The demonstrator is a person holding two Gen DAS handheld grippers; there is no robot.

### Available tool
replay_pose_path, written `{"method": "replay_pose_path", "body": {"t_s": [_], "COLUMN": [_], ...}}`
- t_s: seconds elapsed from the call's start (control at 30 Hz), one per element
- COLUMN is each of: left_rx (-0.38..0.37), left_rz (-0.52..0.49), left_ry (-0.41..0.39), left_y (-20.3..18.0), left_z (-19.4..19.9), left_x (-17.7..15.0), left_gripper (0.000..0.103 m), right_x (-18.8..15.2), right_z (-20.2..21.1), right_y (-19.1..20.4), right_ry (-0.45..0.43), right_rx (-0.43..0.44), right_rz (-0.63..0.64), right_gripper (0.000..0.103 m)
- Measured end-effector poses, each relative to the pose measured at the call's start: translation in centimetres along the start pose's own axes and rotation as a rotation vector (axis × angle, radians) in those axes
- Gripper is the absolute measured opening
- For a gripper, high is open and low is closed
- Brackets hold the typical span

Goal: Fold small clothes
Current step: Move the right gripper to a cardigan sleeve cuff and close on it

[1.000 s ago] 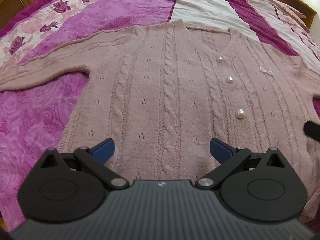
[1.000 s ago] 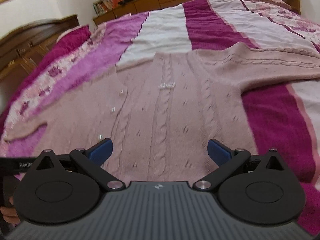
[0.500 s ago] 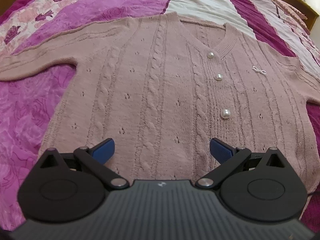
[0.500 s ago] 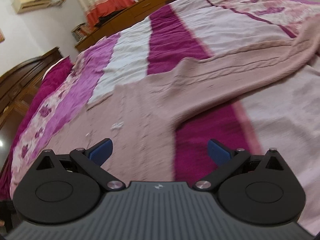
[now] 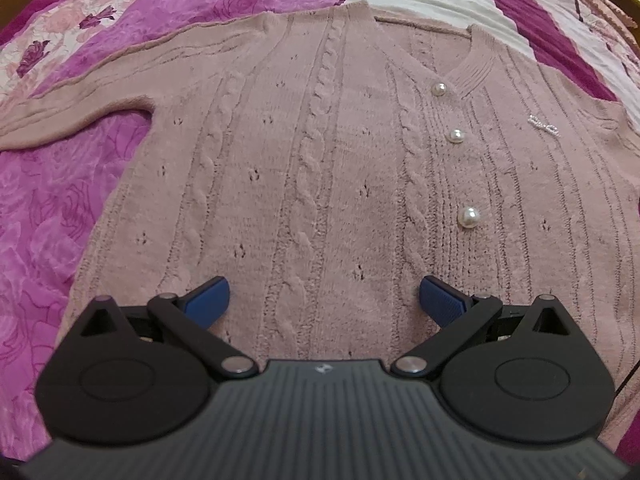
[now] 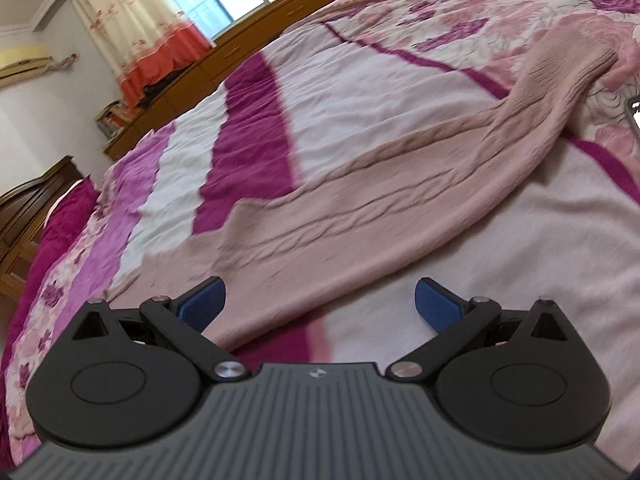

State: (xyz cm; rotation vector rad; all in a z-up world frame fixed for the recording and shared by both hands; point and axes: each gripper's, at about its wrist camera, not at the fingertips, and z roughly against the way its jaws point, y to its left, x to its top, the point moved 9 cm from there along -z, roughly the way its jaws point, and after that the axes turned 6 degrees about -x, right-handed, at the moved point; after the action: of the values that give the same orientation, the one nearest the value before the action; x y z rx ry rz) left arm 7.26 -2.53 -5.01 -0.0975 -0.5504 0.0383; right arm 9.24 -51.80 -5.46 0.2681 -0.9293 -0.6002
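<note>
Now the pink cardigan (image 5: 320,168) lies flat on the bedspread (image 5: 48,200), probably spread for folding. Above it, left gripper (image 5: 324,296) and right gripper (image 6: 318,298) are wide open, holding nothing.

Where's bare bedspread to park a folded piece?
Free: the white stripe beyond the outstretched sleeve, and magenta bedspread under the other sleeve. Crowded: the middle, where the cardigan lies spread.

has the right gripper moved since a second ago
Yes. The right gripper has swung right, off the cardigan's body toward its outstretched sleeve; the striped bedspread now fills more of its view.
</note>
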Motion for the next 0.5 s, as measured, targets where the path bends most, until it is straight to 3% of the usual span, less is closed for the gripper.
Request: {"method": "replay_pose_path", "body": {"t_s": [0.5], "left_rx": [0.035], "left_rz": [-0.010], "left_ry": [0.023], "left_y": [-0.3], "left_z": [-0.8], "left_x": [-0.1], "left_gripper": [0.103], "right_x": [4.2], "right_z": [-3.4], "right_y": [-3.0], "right_ry": [-0.097], "right_rx": [0.006], "right_rz": [0.028], "right_gripper": [0.103]}}
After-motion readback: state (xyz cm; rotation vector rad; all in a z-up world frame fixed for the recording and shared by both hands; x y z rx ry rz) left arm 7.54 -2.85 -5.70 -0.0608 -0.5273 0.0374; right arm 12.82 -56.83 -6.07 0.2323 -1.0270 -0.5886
